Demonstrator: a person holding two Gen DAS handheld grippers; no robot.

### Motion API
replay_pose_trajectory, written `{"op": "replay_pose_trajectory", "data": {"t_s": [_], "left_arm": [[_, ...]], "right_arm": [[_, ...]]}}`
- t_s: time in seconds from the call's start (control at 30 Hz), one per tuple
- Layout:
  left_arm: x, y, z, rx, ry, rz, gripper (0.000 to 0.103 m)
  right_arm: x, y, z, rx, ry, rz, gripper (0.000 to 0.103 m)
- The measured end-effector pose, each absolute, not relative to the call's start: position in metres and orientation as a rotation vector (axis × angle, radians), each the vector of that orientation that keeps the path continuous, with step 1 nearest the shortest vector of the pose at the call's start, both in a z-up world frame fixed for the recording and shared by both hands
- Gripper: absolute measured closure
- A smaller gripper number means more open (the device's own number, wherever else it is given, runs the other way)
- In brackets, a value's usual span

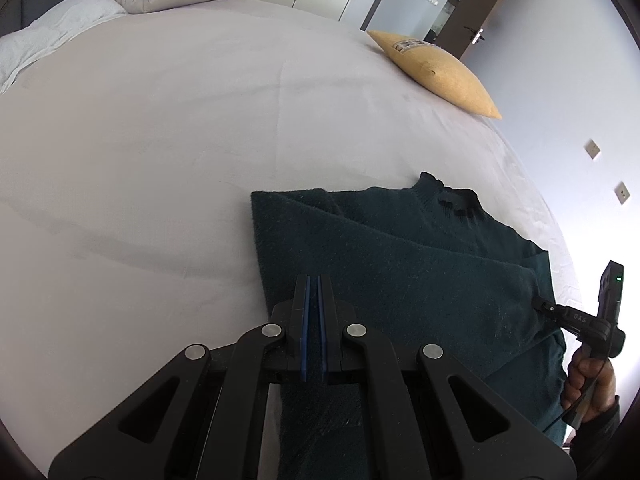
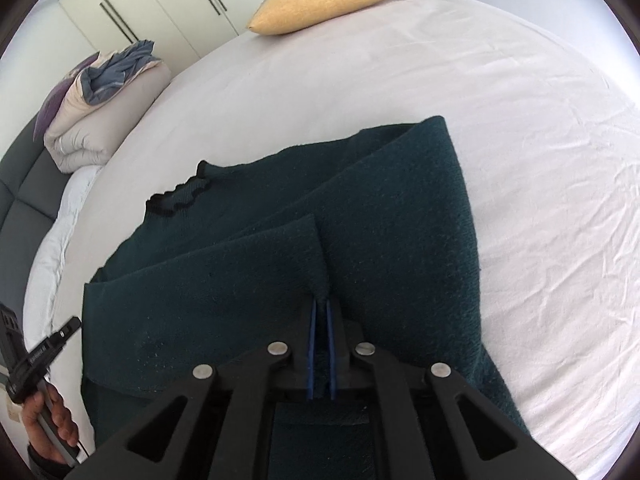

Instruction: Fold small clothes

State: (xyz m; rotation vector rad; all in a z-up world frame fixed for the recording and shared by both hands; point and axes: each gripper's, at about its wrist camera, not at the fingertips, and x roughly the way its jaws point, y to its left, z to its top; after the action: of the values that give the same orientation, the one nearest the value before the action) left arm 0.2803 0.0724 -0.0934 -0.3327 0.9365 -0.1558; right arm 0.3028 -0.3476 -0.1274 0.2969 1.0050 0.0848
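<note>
Both your left gripper (image 1: 313,280) and right gripper (image 2: 322,303) are clamped on the dark green sweater (image 1: 400,260), half-folded on the bed sheet (image 1: 160,160); lift unevenly and that fuzzy knit may slip, skewing your fold

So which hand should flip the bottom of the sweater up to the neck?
Probably the right. The right gripper is shut on the green sweater where the folded-in sleeve ends, near the middle, collar ahead. The left gripper pinches nearer the side edge.
</note>
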Motion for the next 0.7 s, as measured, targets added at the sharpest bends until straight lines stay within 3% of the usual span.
{"op": "replay_pose_trajectory", "data": {"t_s": [0.23,0.4,0.6,0.7], "left_arm": [[0.317,0.053,-0.122,-0.284,0.991,-0.233,0.101],[0.315,0.088,-0.138,-0.500,0.957,-0.326,0.101],[0.328,0.121,-0.131,-0.636,0.937,-0.271,0.101],[0.321,0.116,-0.140,-0.597,0.967,-0.289,0.101]], "right_arm": [[0.301,-0.353,-0.133,0.333,0.989,0.124,0.098],[0.300,-0.359,-0.135,0.393,0.977,0.154,0.096],[0.297,-0.357,-0.136,0.451,0.946,0.175,0.082],[0.296,-0.354,-0.133,0.468,0.937,0.216,0.066]]}}
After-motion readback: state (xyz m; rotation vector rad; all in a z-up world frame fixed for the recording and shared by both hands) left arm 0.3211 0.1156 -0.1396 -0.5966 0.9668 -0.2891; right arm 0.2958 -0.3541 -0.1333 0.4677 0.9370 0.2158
